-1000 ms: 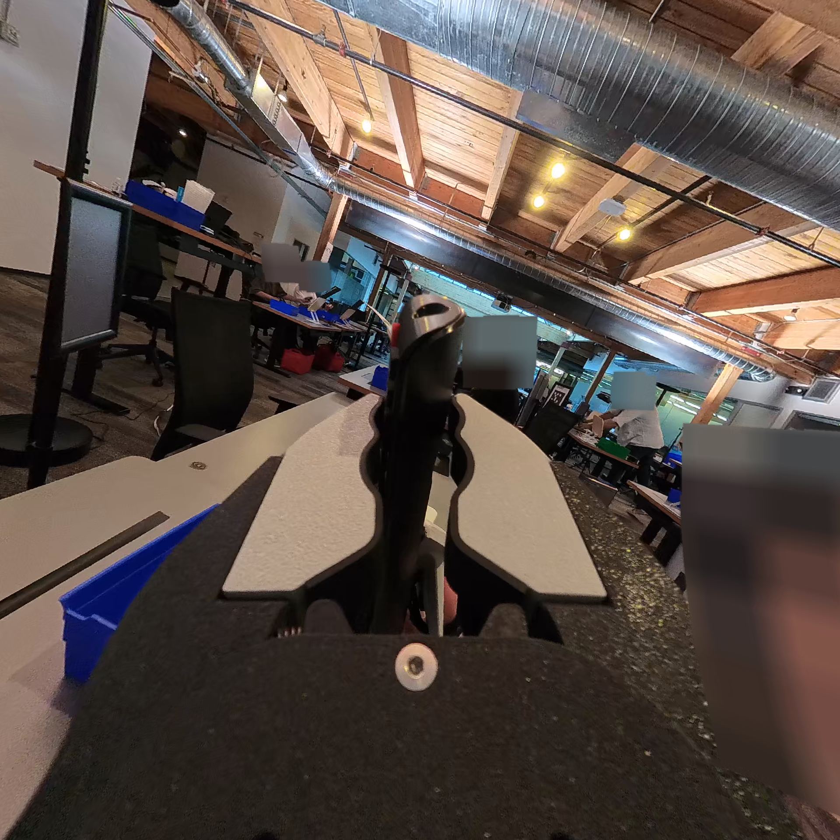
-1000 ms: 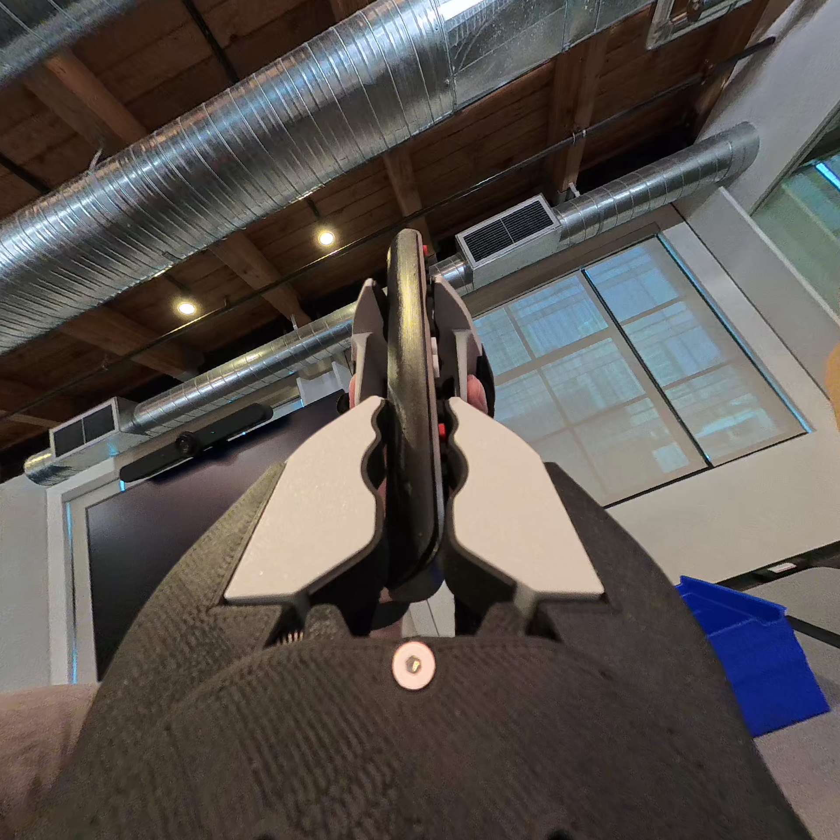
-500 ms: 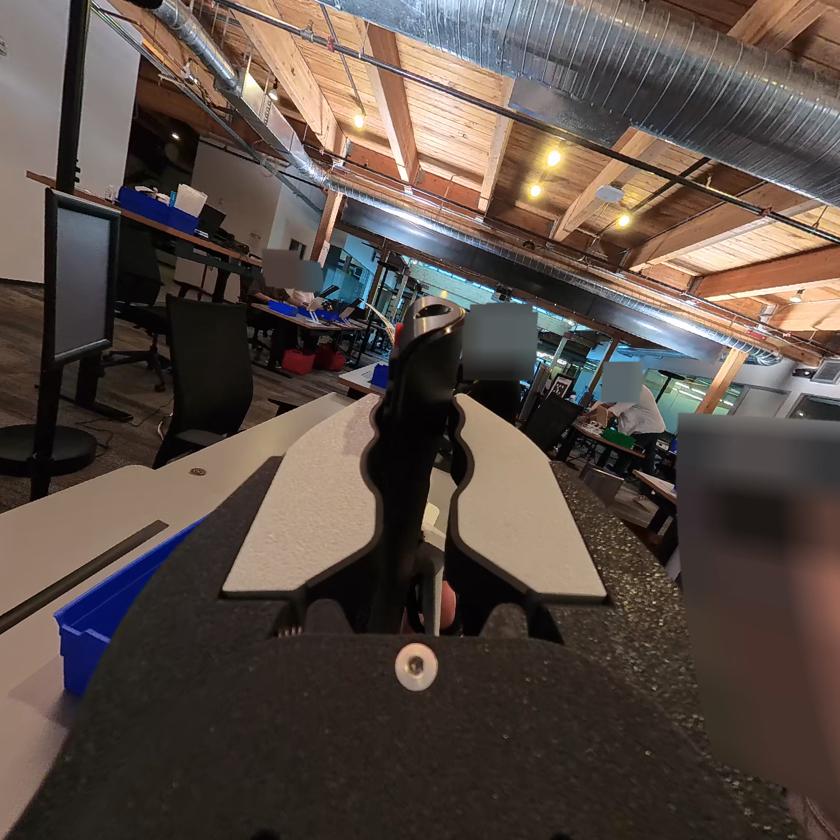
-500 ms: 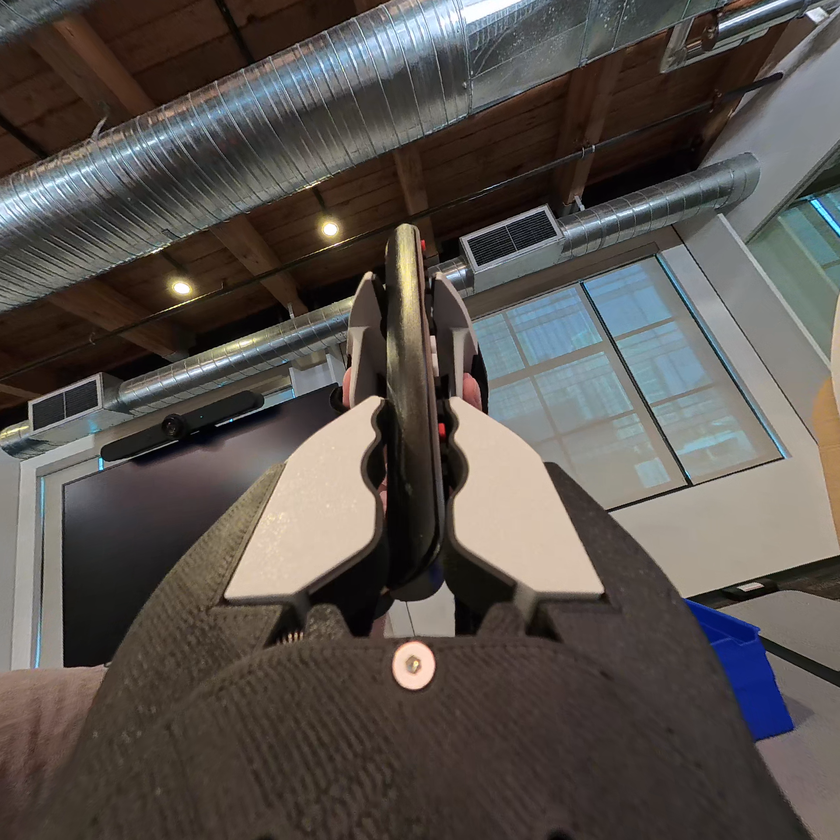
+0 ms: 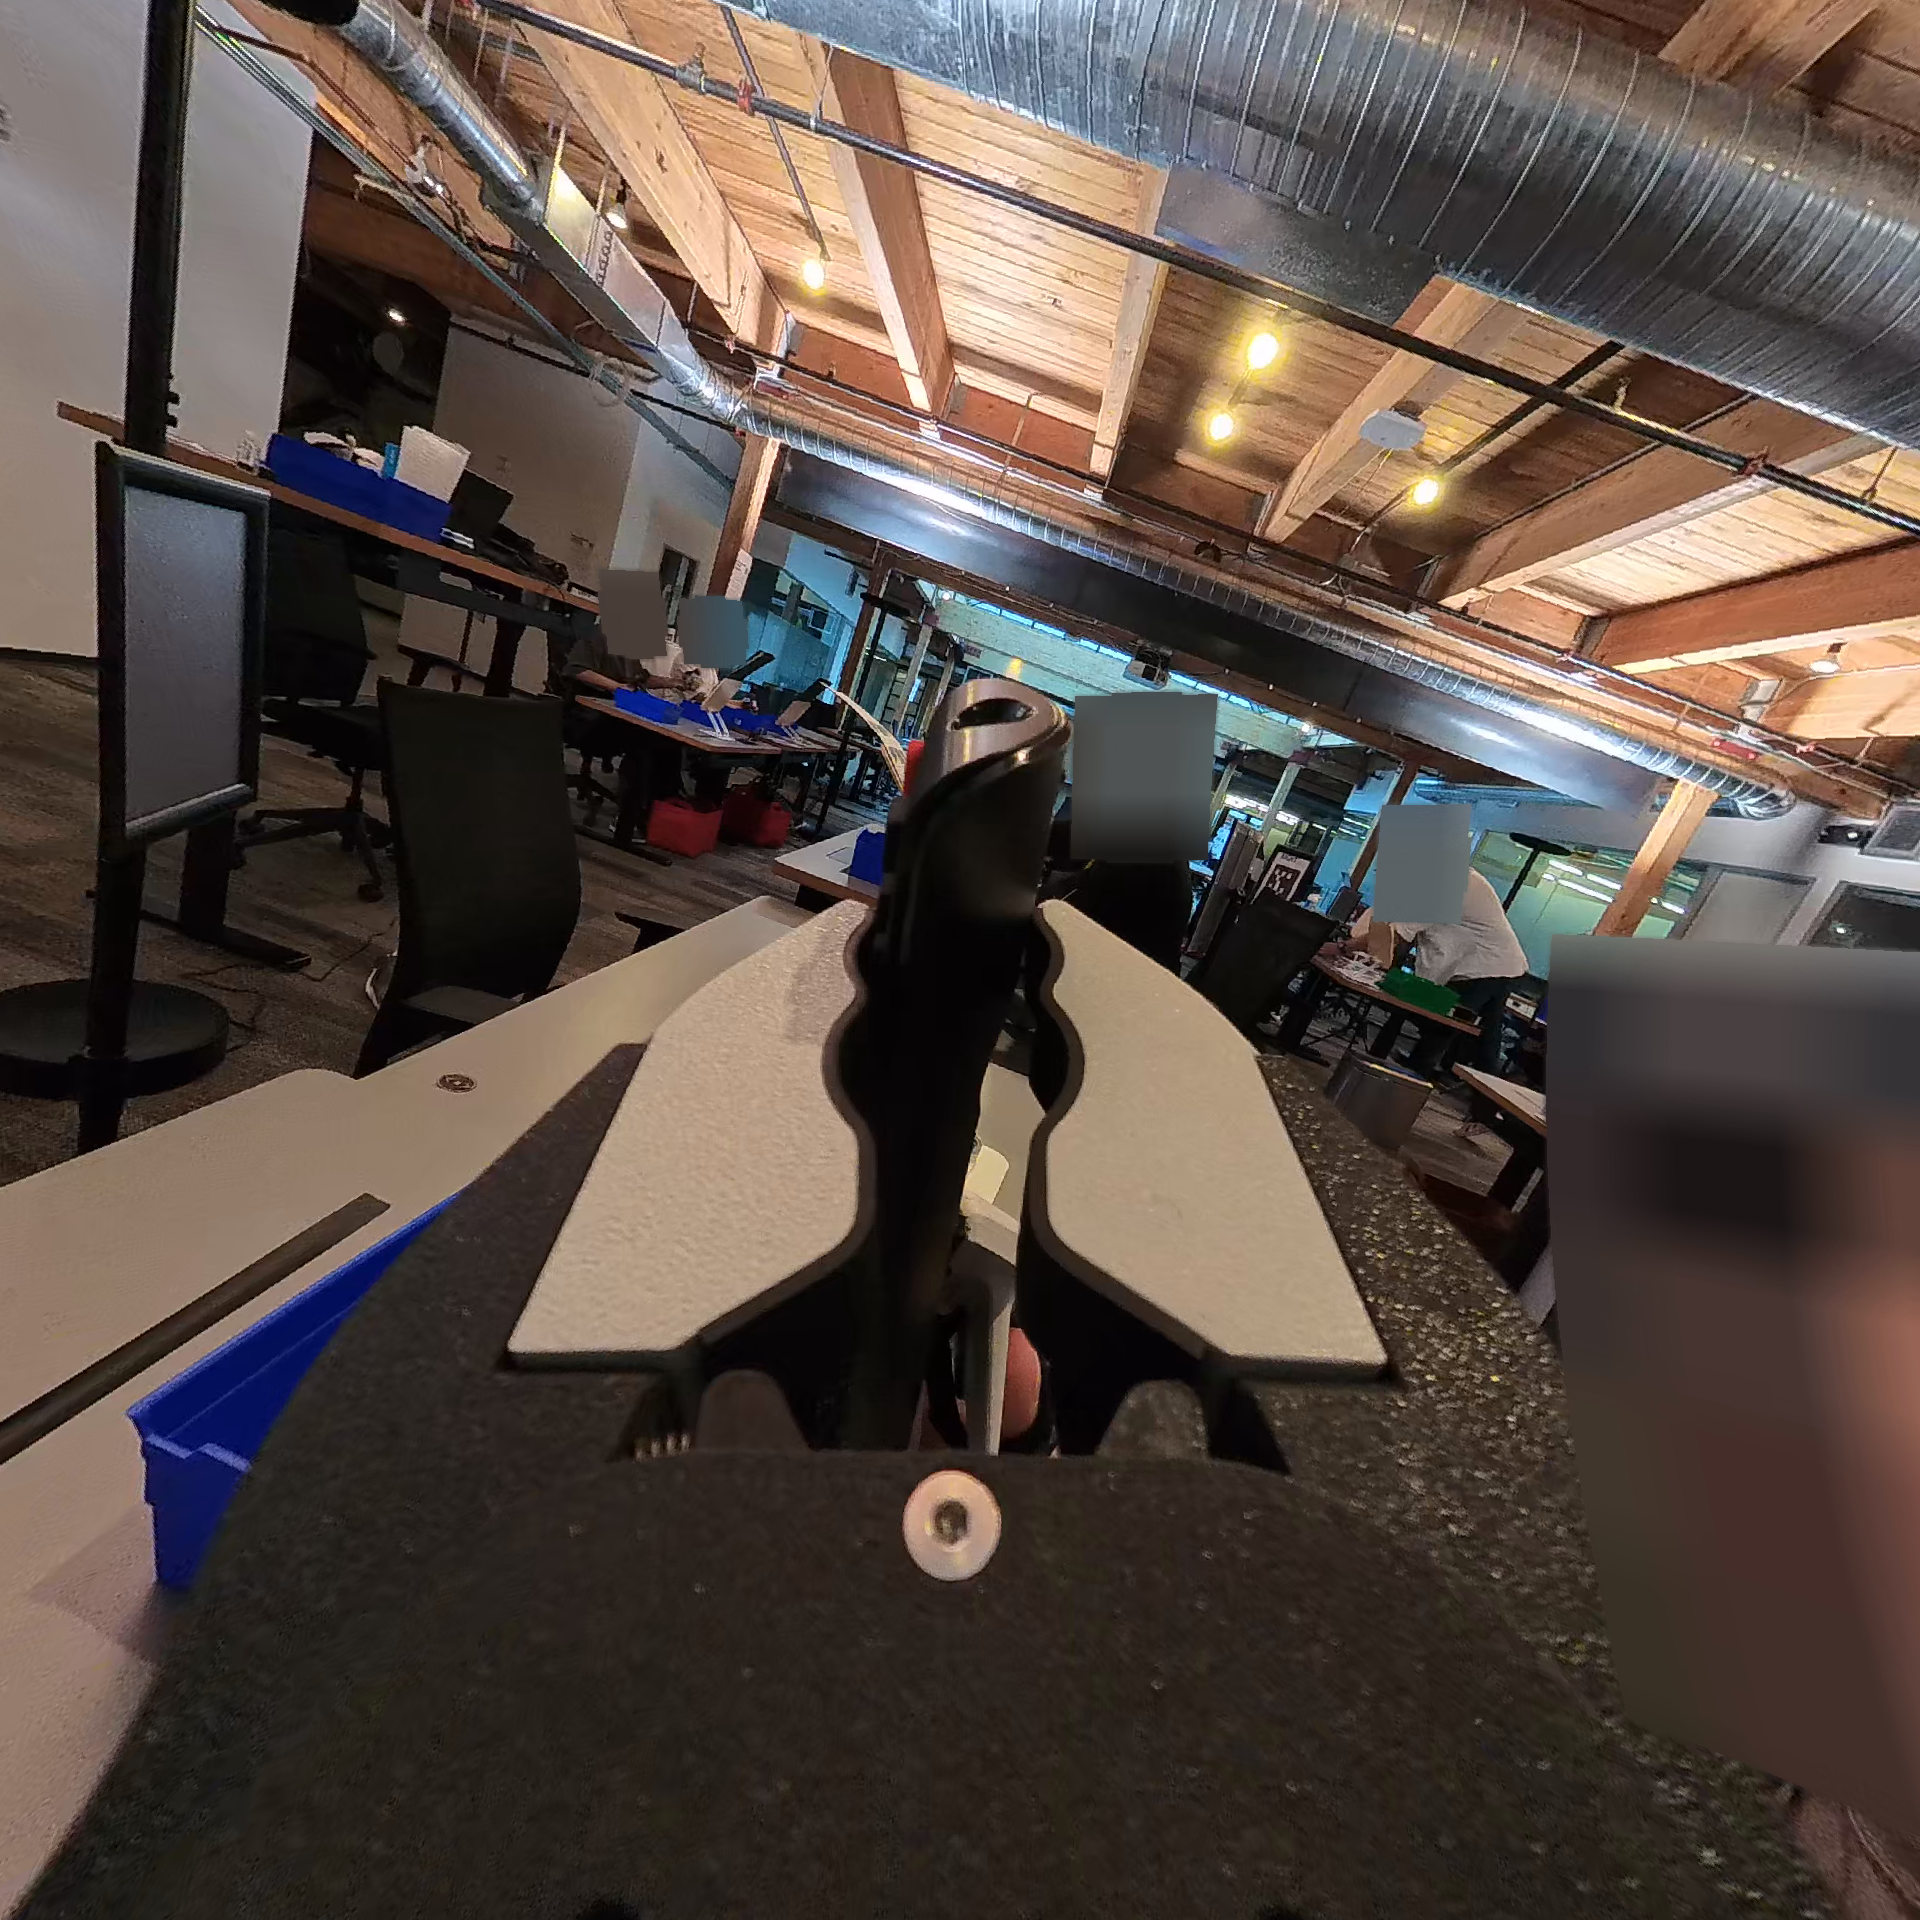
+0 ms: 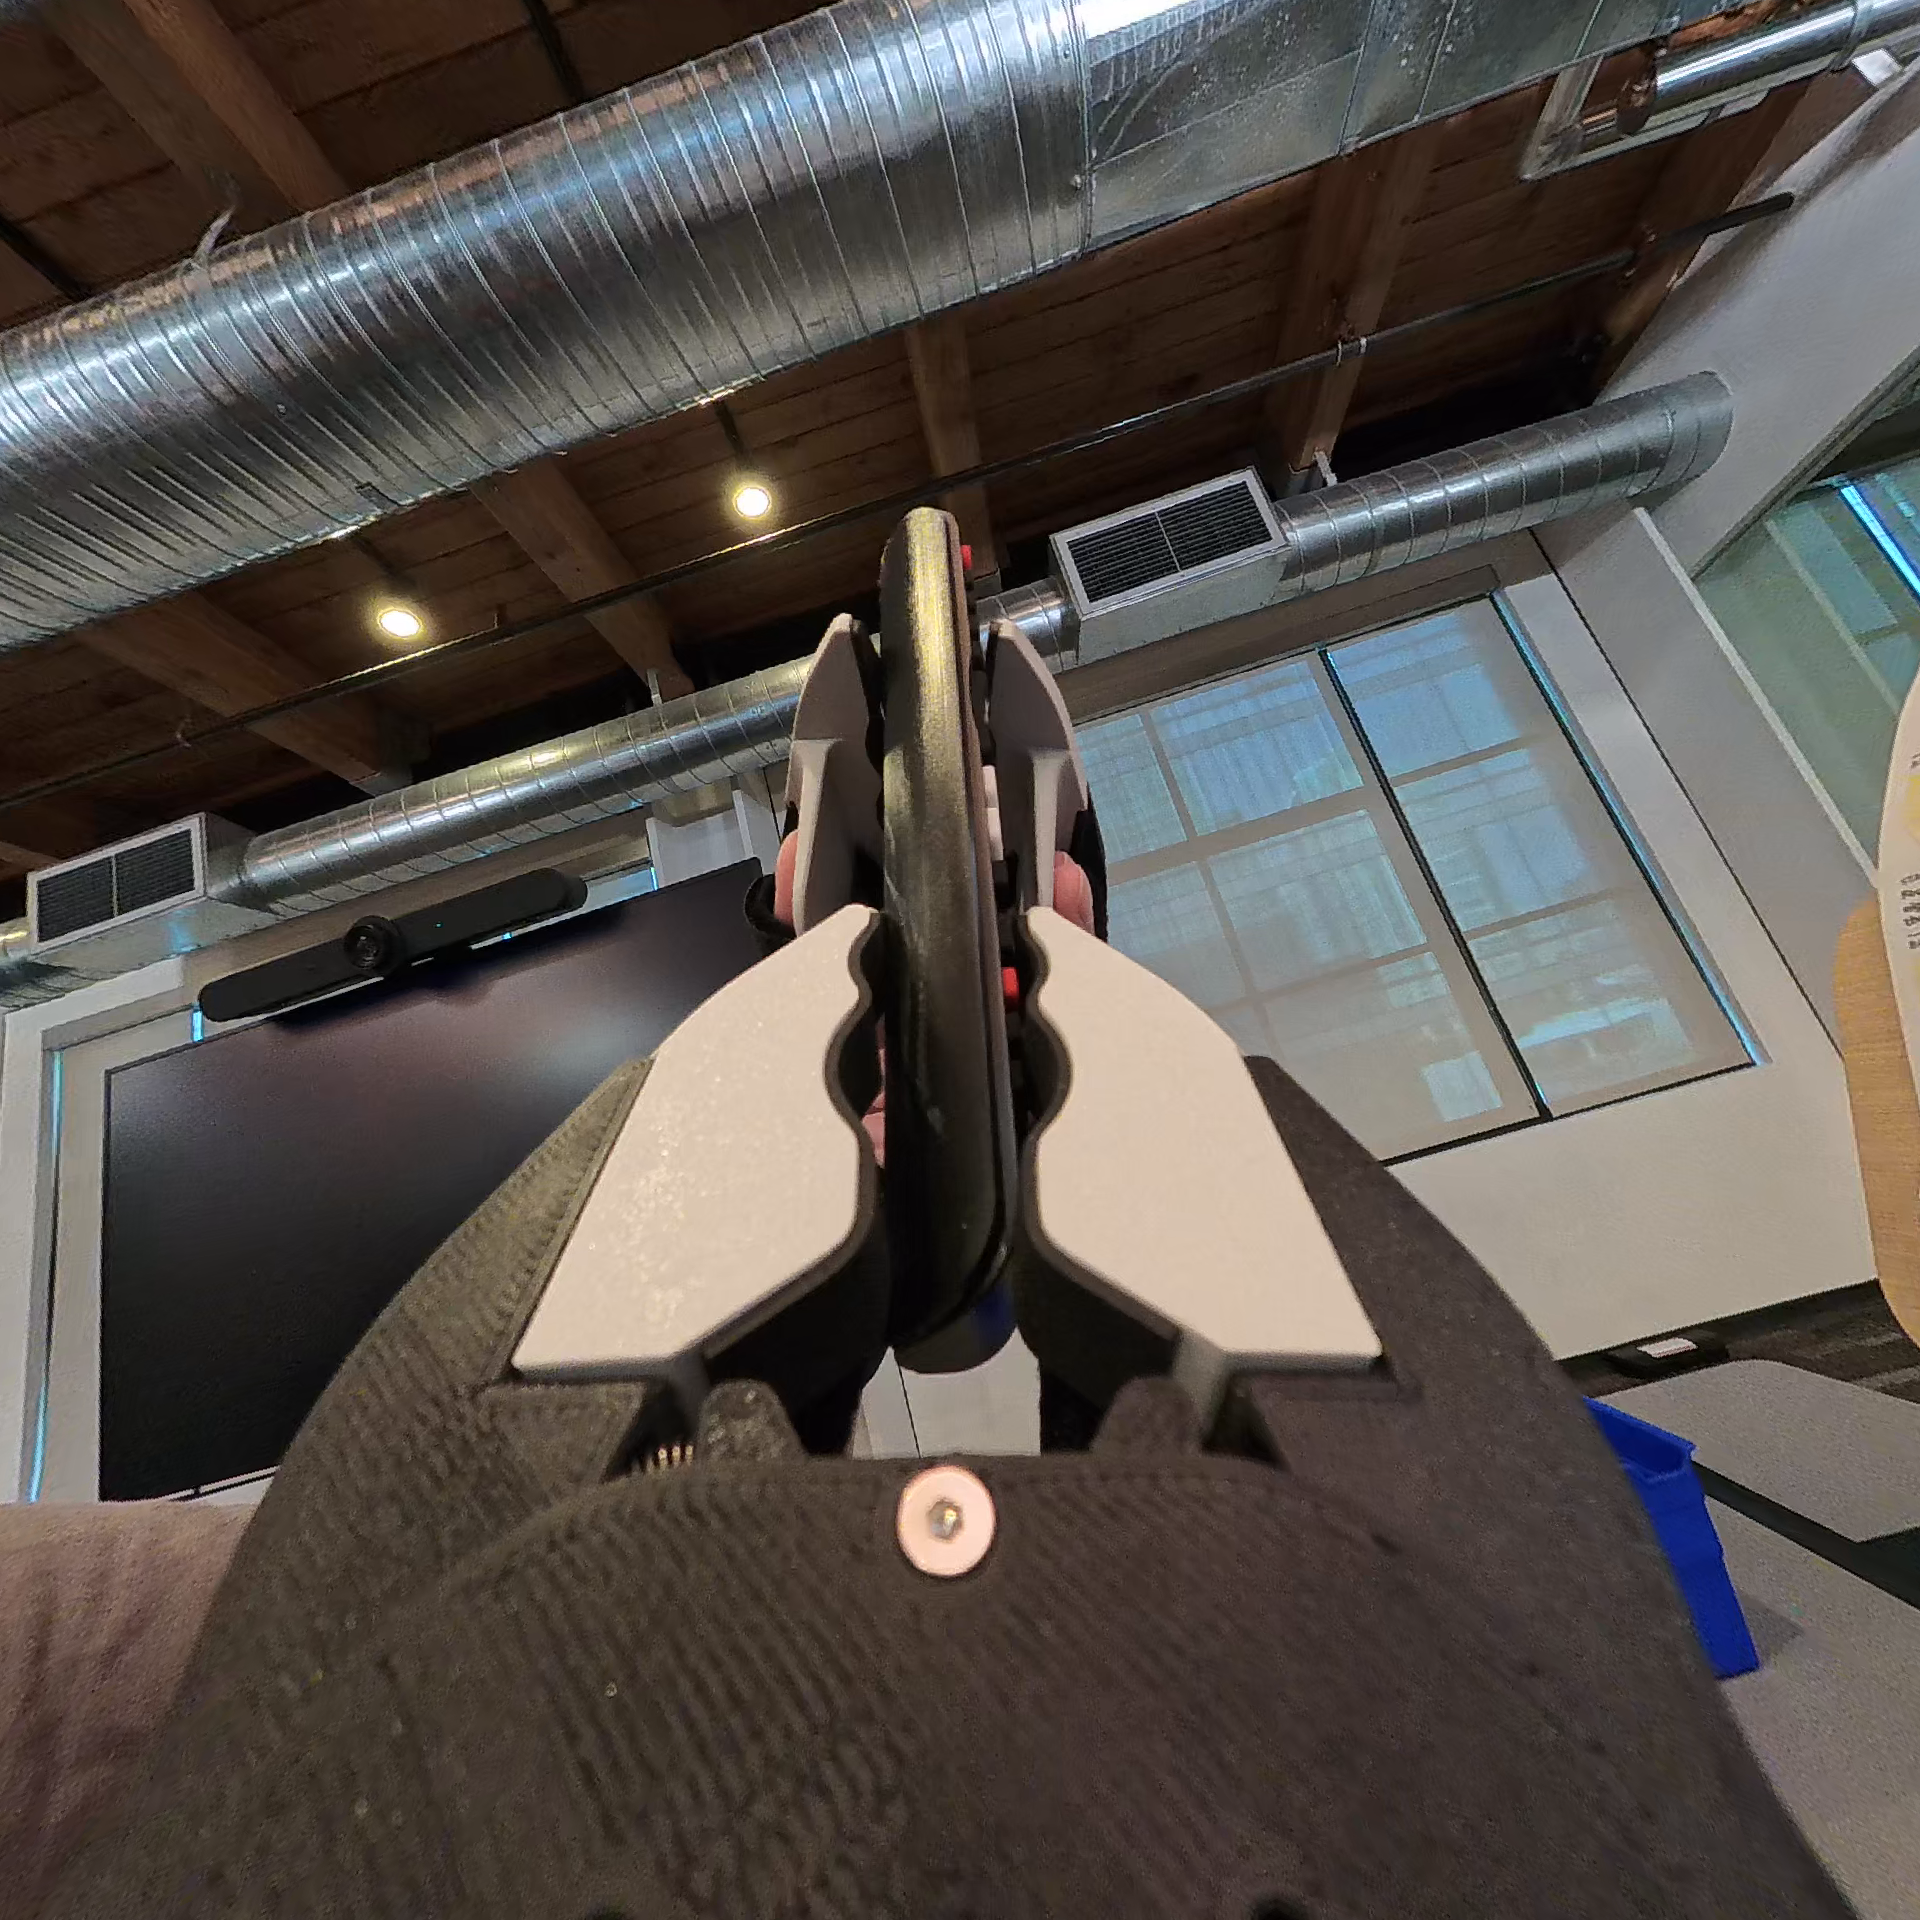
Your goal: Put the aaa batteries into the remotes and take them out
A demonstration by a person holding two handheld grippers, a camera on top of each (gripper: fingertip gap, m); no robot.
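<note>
A black remote stands on end between the pads of my left gripper, which is shut on it and holds it raised above the table. In the right wrist view the same remote shows edge-on with small red buttons on its right side. My right gripper is shut on its near part. The left gripper's grey fingers clamp its far part, with a person's fingertips behind them. No batteries are in view.
A blue bin sits on the light grey table at the lower left, and shows at the lower right in the right wrist view. Both cameras point up toward ceiling ducts, windows and distant desks with people.
Both grippers have kept their hold on the remote. The right wrist view has tipped slightly upward, so the blue bin sits lower in it. The left wrist view has barely shifted.
</note>
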